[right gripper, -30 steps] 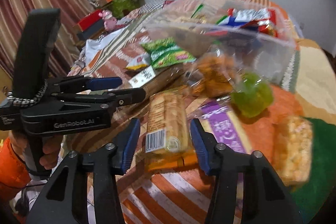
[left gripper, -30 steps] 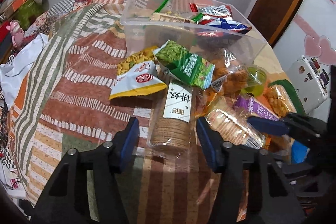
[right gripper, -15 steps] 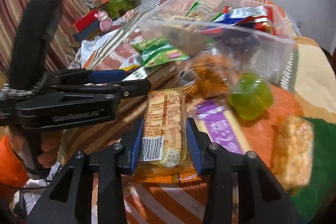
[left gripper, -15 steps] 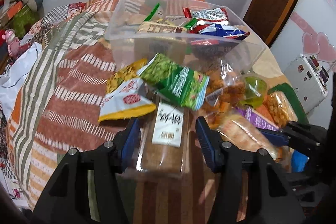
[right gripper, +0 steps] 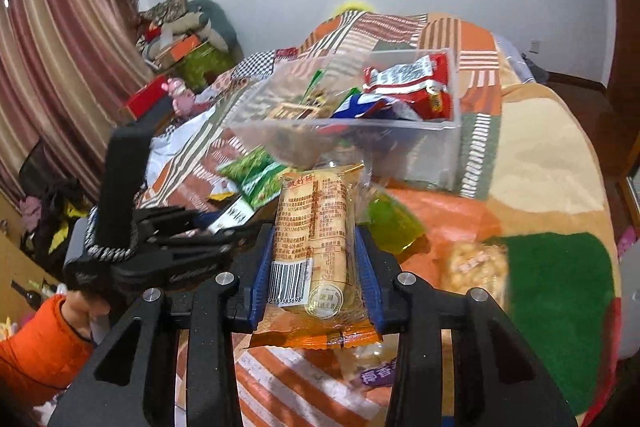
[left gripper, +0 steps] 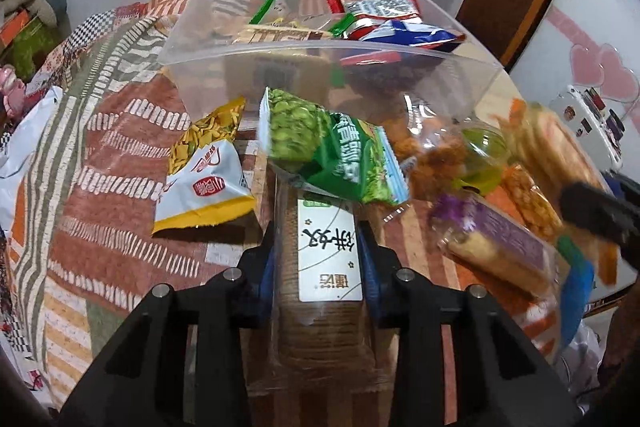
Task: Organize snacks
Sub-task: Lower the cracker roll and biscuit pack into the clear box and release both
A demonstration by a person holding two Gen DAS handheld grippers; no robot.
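Snacks scattered on the bedspread before my clear bin, left gripper clamped a brown cracker sleeve, right gripper pinched an orange biscuit pack, raised near bin's rim.

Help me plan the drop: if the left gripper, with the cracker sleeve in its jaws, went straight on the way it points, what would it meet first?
Probably the green pea snack bag, which overlaps the far end of the cracker sleeve held by the left gripper. The clear bin stands just beyond it; depth is uncertain.
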